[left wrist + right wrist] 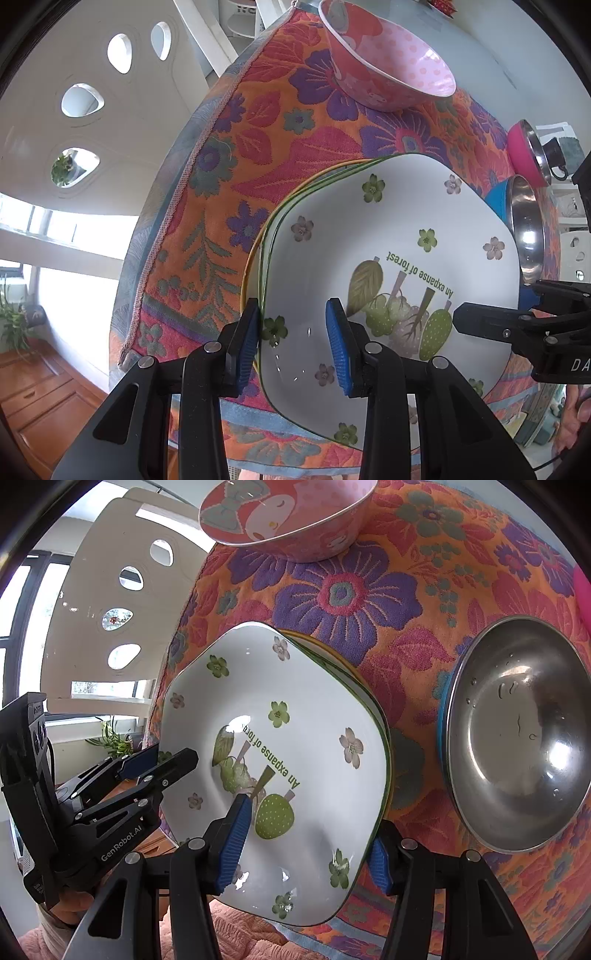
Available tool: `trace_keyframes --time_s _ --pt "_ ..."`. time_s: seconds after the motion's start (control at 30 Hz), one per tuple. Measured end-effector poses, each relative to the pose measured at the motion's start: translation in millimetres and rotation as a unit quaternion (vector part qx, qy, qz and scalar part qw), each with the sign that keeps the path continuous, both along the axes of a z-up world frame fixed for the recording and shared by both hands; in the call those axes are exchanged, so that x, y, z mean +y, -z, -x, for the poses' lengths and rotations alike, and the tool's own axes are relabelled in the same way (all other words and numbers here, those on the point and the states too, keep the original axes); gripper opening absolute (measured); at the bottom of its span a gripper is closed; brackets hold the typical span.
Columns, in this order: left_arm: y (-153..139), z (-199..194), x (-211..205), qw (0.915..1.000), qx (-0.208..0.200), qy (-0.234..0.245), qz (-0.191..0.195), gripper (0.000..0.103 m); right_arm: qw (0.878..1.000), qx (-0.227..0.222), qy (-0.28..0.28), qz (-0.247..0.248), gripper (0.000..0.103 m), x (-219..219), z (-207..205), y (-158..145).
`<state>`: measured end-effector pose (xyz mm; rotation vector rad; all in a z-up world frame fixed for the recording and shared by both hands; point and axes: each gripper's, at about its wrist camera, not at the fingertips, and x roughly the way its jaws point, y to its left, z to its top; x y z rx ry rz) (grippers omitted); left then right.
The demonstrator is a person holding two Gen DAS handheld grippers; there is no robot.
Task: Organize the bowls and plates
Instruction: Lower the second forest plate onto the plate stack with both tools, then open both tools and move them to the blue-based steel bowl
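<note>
A white squarish plate with green flowers and the words "An expanse of forest" lies on top of other plates on a floral cloth; it also shows in the right wrist view. My left gripper is open, its fingers either side of the plate's left rim. My right gripper is open, its fingers either side of the plate's opposite rim. A pink cartoon bowl stands beyond the plates. A steel bowl with a blue outside stands to the right, a pink-sided steel bowl past it.
The floral tablecloth covers the table, its edge close on the left. A white chair back with oval holes stands beyond the edge. Wooden cabinets sit low at the left.
</note>
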<state>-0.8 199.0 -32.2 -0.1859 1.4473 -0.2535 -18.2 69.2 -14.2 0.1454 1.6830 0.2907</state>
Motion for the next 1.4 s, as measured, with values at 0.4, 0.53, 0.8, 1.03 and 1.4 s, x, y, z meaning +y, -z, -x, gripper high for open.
trace_keyframes --time_s 0.4,0.53,0.8,1.03,1.4 --pt "-3 0 7 1.0000 0.002 0.002 0.006 0.032 1.000 -0.010 0.021 0.006 0.056 -11 4 -11" --pt "-4 -1 9 0.9999 0.003 -0.002 0.013 0.032 0.999 -0.015 0.013 0.027 0.057 -11 8 -13" --pt "-10 -1 13 0.9999 0.002 -0.001 0.015 0.032 0.999 -0.014 0.019 0.023 0.057 -15 13 -14" --pt "-22 -6 17 0.9999 0.004 -0.008 0.011 0.039 0.999 -0.018 0.028 0.016 0.057 -19 17 -20" --pt "-71 -33 -5 0.9998 -0.018 0.004 -0.001 0.064 0.992 -0.078 0.090 -0.045 0.062 -71 25 -98"
